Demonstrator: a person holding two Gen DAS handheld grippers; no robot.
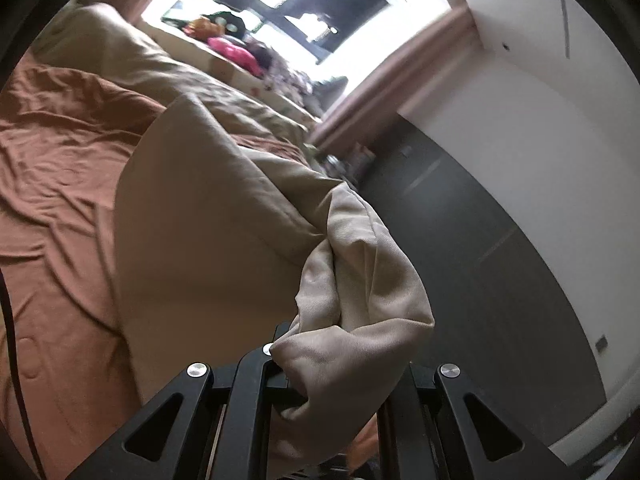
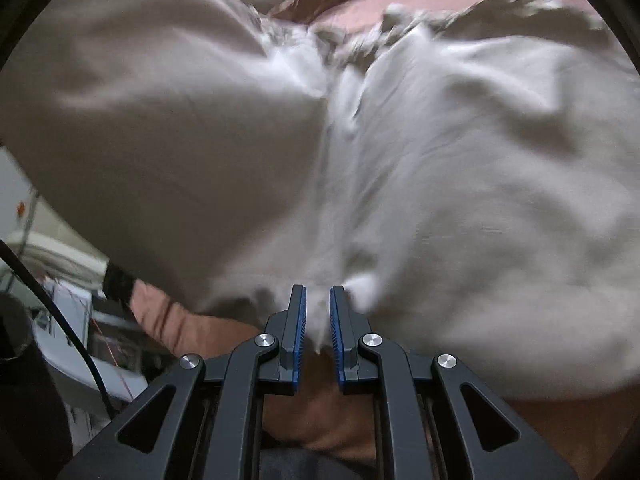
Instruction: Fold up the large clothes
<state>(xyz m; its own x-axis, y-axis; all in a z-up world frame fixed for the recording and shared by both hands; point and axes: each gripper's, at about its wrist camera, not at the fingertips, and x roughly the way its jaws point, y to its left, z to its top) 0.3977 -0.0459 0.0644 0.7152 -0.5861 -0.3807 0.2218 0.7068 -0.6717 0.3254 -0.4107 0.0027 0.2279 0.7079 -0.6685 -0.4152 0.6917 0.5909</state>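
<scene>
Both hand-held grippers, left hand-held gripper (image 1: 320,364) and right hand-held gripper (image 2: 318,316), pinch the large beige cotton garment (image 2: 440,168) above the rust-brown bed sheet (image 1: 60,160), folding barely begun.

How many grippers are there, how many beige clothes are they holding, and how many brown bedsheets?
Grippers: 2, the left gripper and the right gripper, both with jaws shut on the cloth
Beige garment: 1
Rust-brown bedsheet: 1
Total: 4
</scene>
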